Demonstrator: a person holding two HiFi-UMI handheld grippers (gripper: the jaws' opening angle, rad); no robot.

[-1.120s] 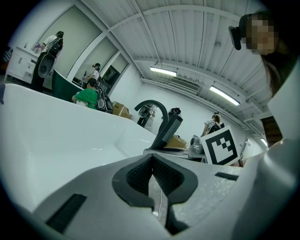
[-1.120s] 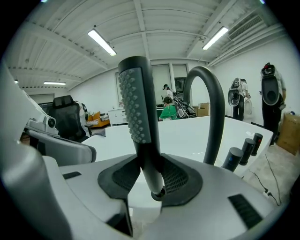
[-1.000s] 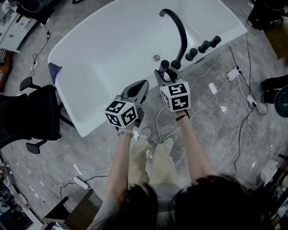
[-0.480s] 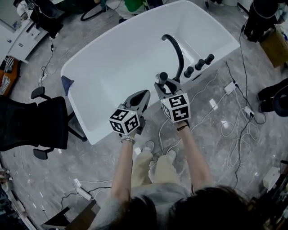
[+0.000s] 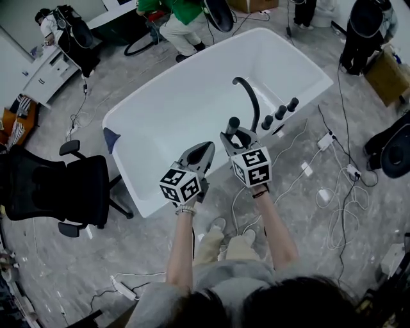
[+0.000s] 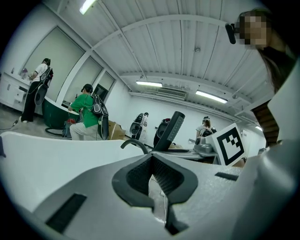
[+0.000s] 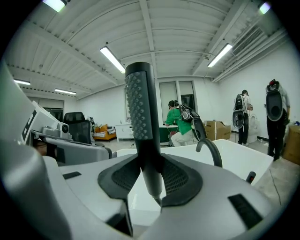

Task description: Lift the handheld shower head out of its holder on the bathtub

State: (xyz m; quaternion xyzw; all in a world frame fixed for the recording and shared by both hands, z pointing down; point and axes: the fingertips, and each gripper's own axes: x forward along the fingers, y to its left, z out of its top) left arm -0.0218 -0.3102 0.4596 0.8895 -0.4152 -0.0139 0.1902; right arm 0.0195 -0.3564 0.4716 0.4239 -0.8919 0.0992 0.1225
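The handheld shower head [image 7: 139,117], a dark wand with a nozzle face, stands upright between my right gripper's [image 7: 149,183] pads, which are shut on its lower stem. In the head view my right gripper [image 5: 234,136] holds the shower head [image 5: 232,123] above the white bathtub's [image 5: 179,109] near rim, close to the black curved faucet [image 5: 250,96] and the black knobs [image 5: 280,113]. My left gripper [image 5: 206,148] hovers beside it to the left, jaws together and holding nothing. In the left gripper view the shower head [image 6: 171,131] rises just past that gripper's tips [image 6: 152,159].
A black office chair [image 5: 57,189] stands left of the tub. White cables [image 5: 339,192] and plugs lie on the floor at the right. People [image 5: 176,16] work beyond the tub's far end. The person's legs and shoes [image 5: 221,227] are below the grippers.
Both grippers have risen together, and the shower head has come up with the right one. The tub and the floor look smaller and farther below than before.
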